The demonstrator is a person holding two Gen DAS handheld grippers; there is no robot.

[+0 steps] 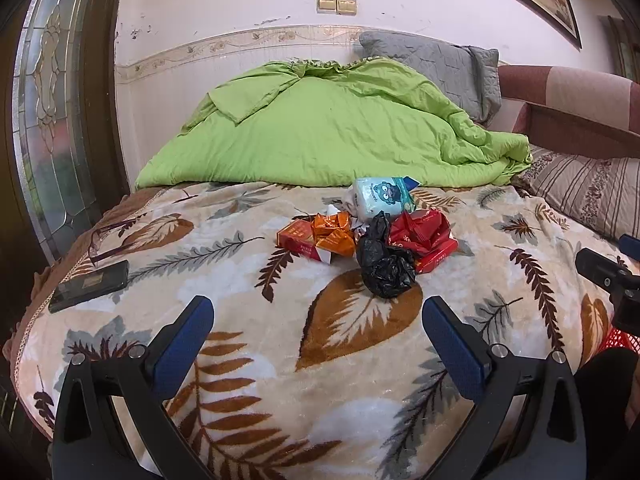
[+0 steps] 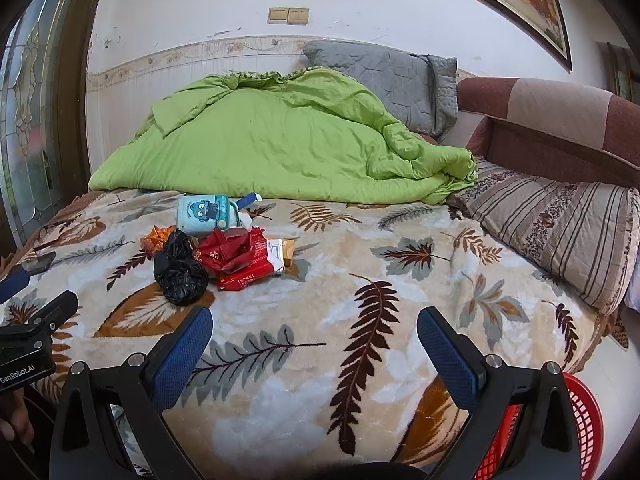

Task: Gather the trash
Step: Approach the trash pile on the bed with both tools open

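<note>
A pile of trash lies on the leaf-patterned blanket (image 1: 248,280): a crumpled black plastic bag (image 1: 383,261), a red wrapper (image 1: 424,236), orange wrappers (image 1: 334,230), a red carton (image 1: 300,242) and a pale blue tissue pack (image 1: 380,196). My left gripper (image 1: 318,316) is open and empty, short of the black bag. In the right wrist view the black bag (image 2: 180,268), red wrapper (image 2: 236,254) and tissue pack (image 2: 208,214) lie ahead to the left. My right gripper (image 2: 314,326) is open and empty above the blanket (image 2: 360,264).
A red mesh basket (image 2: 580,420) stands beside the bed at lower right. A dark phone (image 1: 90,286) and glasses (image 1: 108,240) lie at the blanket's left. A green duvet (image 1: 320,128), a grey pillow (image 1: 448,68) and a striped pillow (image 2: 560,232) lie behind.
</note>
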